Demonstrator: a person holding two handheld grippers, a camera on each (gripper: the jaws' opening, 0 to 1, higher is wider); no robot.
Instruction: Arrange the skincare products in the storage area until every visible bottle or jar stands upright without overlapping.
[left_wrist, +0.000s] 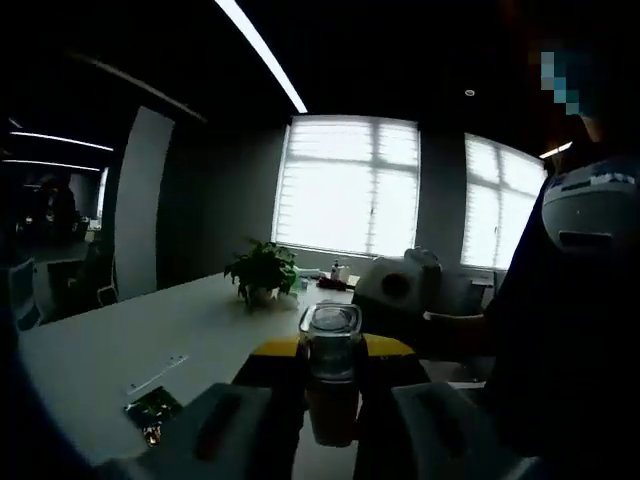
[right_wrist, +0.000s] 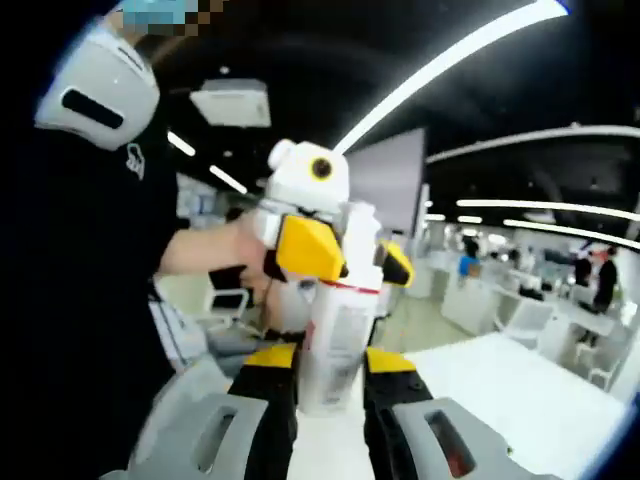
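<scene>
Left gripper (left_wrist: 331, 400) jaws clamp a clear-capped bottle (left_wrist: 331, 345) above the bench (left_wrist: 150, 340). Right gripper (right_wrist: 330, 400) jaws clamp a white bottle (right_wrist: 335, 335), upright.

Right gripper (right_wrist: 330, 385) is clamped on a white bottle (right_wrist: 333, 345), upright between its black-and-yellow jaws, bottom end held. Left gripper (right_wrist: 335, 250) comes in above the jaws, yellow tips either side of the bottle's top by a red band. A hand (right_wrist: 225, 250) holds it, left of the jaws. White table (right_wrist: 510, 390) lies right of the jaws.
</scene>
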